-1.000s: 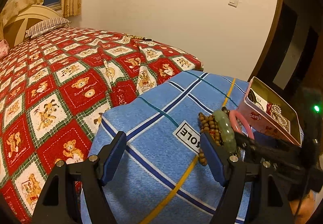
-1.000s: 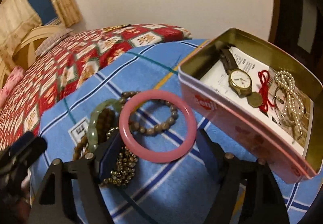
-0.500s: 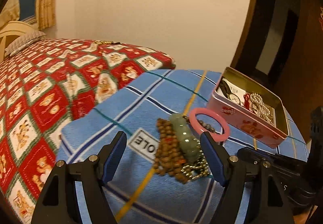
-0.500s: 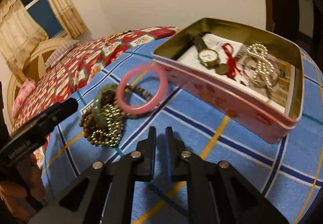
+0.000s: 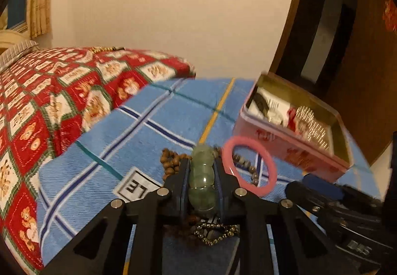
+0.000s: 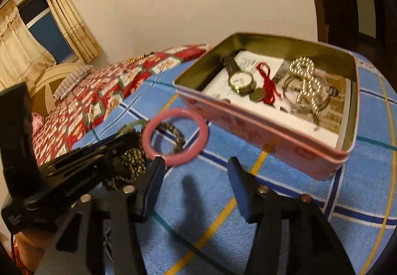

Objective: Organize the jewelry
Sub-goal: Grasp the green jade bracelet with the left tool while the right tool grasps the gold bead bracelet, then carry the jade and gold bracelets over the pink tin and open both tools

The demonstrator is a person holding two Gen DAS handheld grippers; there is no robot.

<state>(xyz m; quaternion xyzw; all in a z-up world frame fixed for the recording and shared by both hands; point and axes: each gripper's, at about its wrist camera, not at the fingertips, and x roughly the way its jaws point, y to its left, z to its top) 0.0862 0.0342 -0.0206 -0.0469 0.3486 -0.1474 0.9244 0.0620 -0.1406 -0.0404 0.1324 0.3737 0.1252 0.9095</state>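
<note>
Green jade-coloured bead bracelet (image 5: 201, 177) clamped between the narrowed jaws of the left gripper (image 5: 201, 168), which have just been closing onto it. Pressed on both sides by the dark fingers (image 5: 182, 177), on the blue plaid cloth (image 5: 153, 131) amid a heap of brown wooden prayer beads (image 5: 171, 165) and a dark metallic bead strand (image 5: 215, 229). Just right of that heap, flat on the cloth and overlapping another bead loop, a pink bangle (image 5: 249, 165). Seen from the right wrist camera too, that pink bangle (image 6: 176, 136), just beyond the tip of the left-hand finger and apart from both pads.

Right gripper (image 6: 196, 177) about half spread, jaws just been opening, with only bare cloth and shadow between the blue-padded fingers (image 6: 238, 188). Nothing held.

Beyond the bangle, a pink rectangular tin (image 6: 273, 133), lid off, standing on the cloth. Inside, on printed paper: a gold-rimmed wristwatch (image 6: 240, 80) with dark strap, a red cord (image 6: 268, 81) with a round coin-like pendant (image 6: 257, 95), and a looped pearl strand (image 6: 306, 84). Left view motion-blurred, so tin contents smeared there.

Behind the cloth, a red teddy-bear patterned bedspread (image 5: 49, 101); yellow curtains (image 6: 72, 17) by the window.
</note>
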